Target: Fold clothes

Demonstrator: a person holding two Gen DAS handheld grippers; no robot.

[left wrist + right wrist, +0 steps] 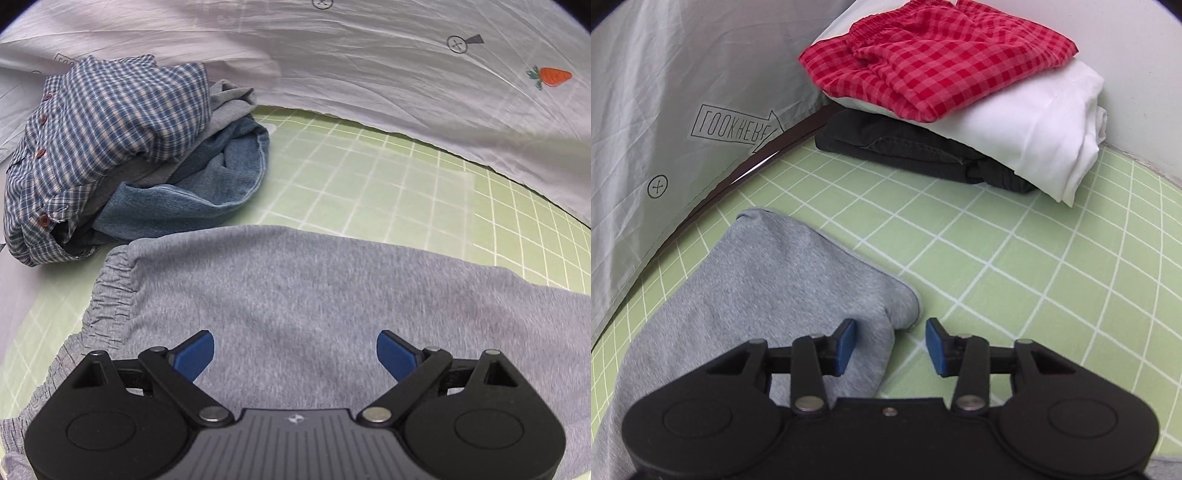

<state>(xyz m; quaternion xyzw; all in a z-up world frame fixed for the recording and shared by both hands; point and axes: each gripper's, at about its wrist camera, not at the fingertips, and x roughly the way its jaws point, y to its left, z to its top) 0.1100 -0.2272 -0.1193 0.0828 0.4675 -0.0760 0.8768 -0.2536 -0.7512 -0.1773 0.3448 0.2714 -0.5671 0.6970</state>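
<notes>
Grey sweatpants [314,295] lie spread flat on a green grid mat [388,177], the landmark for everything here. The left gripper [295,354] hovers over the garment near its elasticated waistband [110,291], jaws wide apart and holding nothing. The right gripper [891,345] sits at the leg's hem [908,302], also parted and empty, one blue pad over the cloth and the other over bare mat. At the mat's far left edge a crumpled heap shows a blue checked shirt [103,140] over denim [207,184]; at its far right edge red checked shorts [942,62] top a folded white garment [1034,140] and a dark one [923,155]. The jersey looks soft, light and limp, likely to sag, so the waistband and hem edges seem the surest holds.
</notes>
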